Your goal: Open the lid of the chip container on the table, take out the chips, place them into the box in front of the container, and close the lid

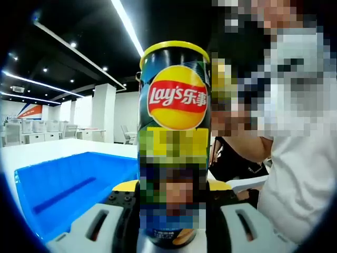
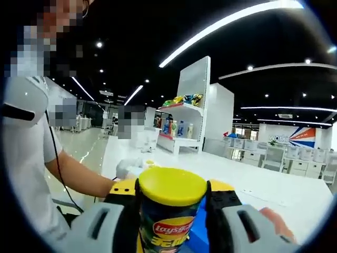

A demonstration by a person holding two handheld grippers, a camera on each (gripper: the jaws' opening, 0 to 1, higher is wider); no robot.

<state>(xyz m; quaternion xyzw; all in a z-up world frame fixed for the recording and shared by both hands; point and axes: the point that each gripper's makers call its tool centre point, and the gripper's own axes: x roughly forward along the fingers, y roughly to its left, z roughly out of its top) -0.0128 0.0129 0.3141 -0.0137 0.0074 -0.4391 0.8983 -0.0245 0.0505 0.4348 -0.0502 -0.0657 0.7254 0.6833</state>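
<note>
A dark Lay's chip can (image 1: 176,100) with a yellow rim stands upright between the jaws of my left gripper (image 1: 172,197), which is shut on its lower body. In the right gripper view I look across the can's yellow lid (image 2: 172,184). My right gripper (image 2: 172,203) is shut around the can (image 2: 171,229) at lid height, black pads against both sides. The lid sits on the can. The blue box (image 1: 68,184) lies open on the white table (image 1: 52,150), left of the can, and a strip of the blue box (image 2: 194,234) shows under the can.
A person in a white shirt (image 1: 295,174) stands close on the right, with a bare arm (image 2: 79,176) reaching toward the grippers. A white shelf unit with packaged goods (image 2: 181,113) stands behind the table (image 2: 274,190). Desks and chairs line the far walls.
</note>
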